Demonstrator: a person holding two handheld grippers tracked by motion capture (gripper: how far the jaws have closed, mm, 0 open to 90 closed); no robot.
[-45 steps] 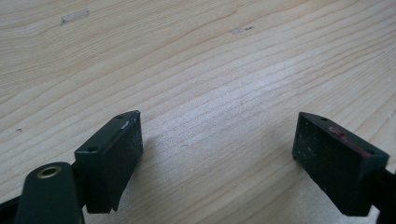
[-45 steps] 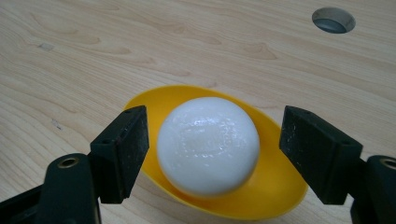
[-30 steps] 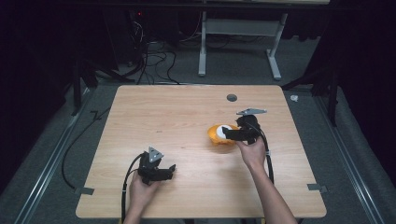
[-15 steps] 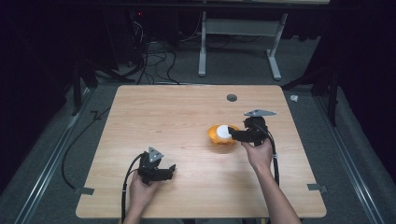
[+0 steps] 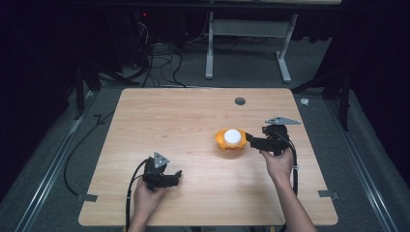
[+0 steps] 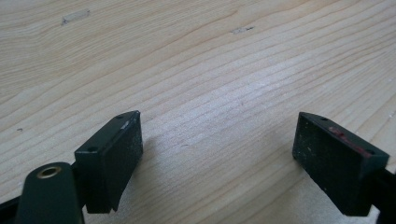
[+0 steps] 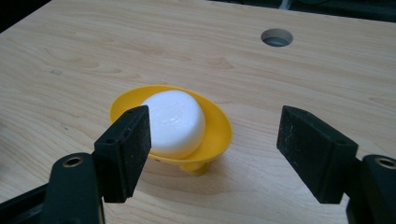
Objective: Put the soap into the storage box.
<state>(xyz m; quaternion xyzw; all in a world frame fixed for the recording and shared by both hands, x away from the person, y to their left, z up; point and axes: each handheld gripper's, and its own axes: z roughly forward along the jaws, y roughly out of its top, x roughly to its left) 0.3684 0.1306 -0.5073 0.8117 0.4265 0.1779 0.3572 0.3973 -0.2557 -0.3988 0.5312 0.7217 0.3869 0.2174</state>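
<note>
A yellow dish (image 5: pixel 222 141) with a white soap bar (image 5: pixel 232 136) in it stands right of the table's middle. In the right gripper view the dish (image 7: pixel 218 133) and the soap (image 7: pixel 175 120) lie just ahead of the jaws, toward the left one. My right gripper (image 5: pixel 249 139) points left at the dish from close by and is open (image 7: pixel 214 151) with nothing between its jaws. My left gripper (image 5: pixel 177 176) rests near the front left of the table. It is open (image 6: pixel 218 156) over bare wood.
The wooden table (image 5: pixel 164 111) has a round hole (image 5: pixel 240 101) behind the dish, also seen far ahead in the right gripper view (image 7: pixel 277 37). Cables trail from both grippers toward the front edge. A desk frame (image 5: pixel 246 48) stands on the floor beyond.
My right gripper has drawn back a little to the right, away from the dish, which stays where it was. The left gripper has not moved.
</note>
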